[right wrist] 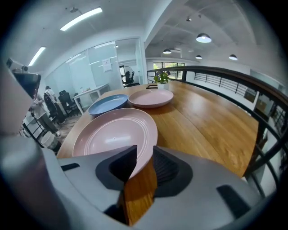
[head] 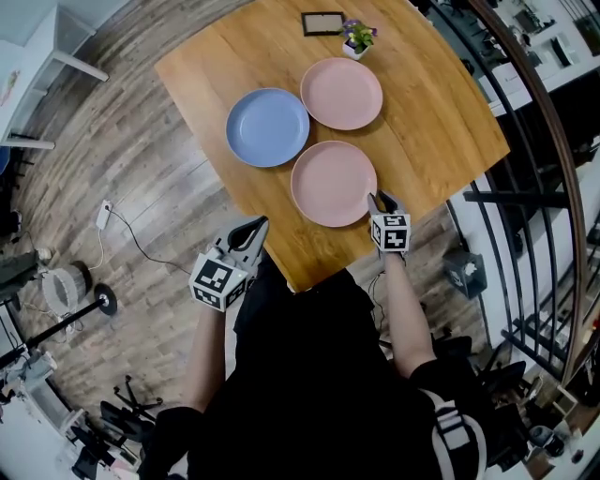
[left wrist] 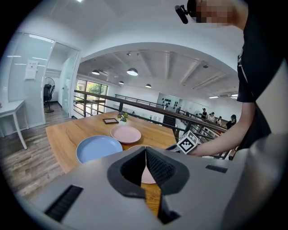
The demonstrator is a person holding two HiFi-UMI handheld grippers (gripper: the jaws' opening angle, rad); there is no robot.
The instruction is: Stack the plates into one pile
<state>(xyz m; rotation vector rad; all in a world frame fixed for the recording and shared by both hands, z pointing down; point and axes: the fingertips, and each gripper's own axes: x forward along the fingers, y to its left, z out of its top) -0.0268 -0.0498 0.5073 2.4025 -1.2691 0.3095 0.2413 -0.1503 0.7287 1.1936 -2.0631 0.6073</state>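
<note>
A framed picture (head: 322, 22) and a small potted plant (head: 357, 37) stand at the far corner of the wooden worktop (head: 441, 122). A metal railing (head: 525, 187) runs past its right edge. Three round, smooth, shallow plates lie unstacked and close together:

- The far pink plate (head: 341, 93) is just before the plant.
- The blue plate (head: 267, 127) is toward the left edge.
- The near pink plate (head: 333, 184) is by the near edge.

The right tongs (head: 379, 199), pitched downward, are open astride the near pink plate's rim. The left tongs (head: 261, 223), closed and empty, hover off the near edge.

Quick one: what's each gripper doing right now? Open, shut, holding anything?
Left gripper: shut, nothing between the jaws.
Right gripper: open, jaws either side of the nearest pink plate rim, not clamped on it.
</note>
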